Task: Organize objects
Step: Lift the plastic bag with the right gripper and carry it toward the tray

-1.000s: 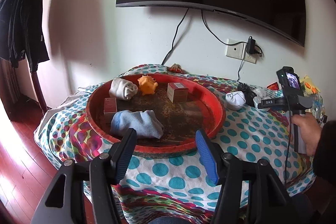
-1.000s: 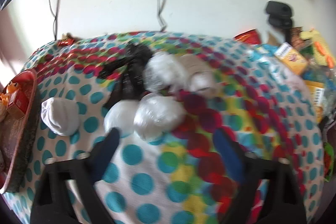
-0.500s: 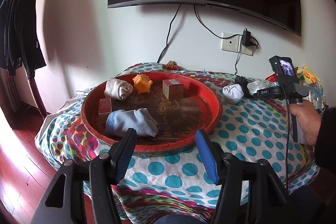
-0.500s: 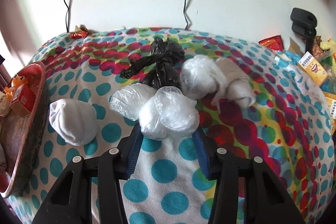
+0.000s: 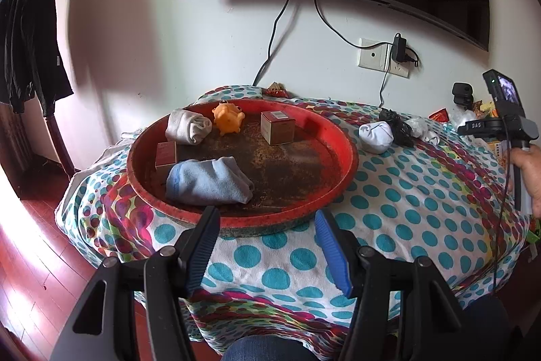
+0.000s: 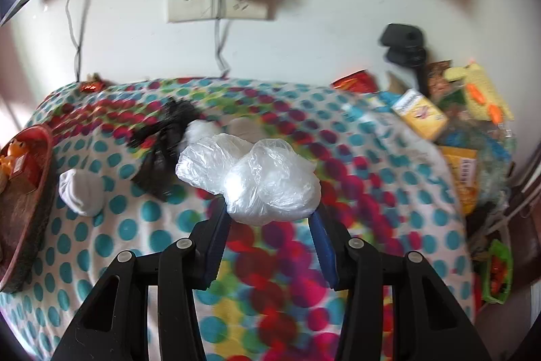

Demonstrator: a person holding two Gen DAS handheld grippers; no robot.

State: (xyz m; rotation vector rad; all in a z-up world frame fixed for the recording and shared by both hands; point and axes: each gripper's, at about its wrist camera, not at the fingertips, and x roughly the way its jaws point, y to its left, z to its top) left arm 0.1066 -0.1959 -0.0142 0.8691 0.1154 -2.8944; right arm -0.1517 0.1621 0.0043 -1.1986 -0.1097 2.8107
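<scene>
1. Clear plastic, crumpled into a bag [image 6: 267,181], sits clamped between the blue pads of the right gripper [image 6: 270,219], lifted off the spotted cloth [image 6: 142,225] below it.
2. To that gripper's left lie a white sock ball [image 6: 83,192] and a black bag [image 6: 162,151].
3. The left gripper [image 5: 267,246] hangs with jaws apart and nothing between them; the red tray [image 5: 341,164] lies just beyond its fingertips.

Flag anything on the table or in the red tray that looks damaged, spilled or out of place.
The red tray has a worn floor: dark, rusty-looking patches cover most of it. Socks and crumpled bags lie loose on the cloth, the black bag beside a rolled white sock. Nothing looks spilled.
</scene>
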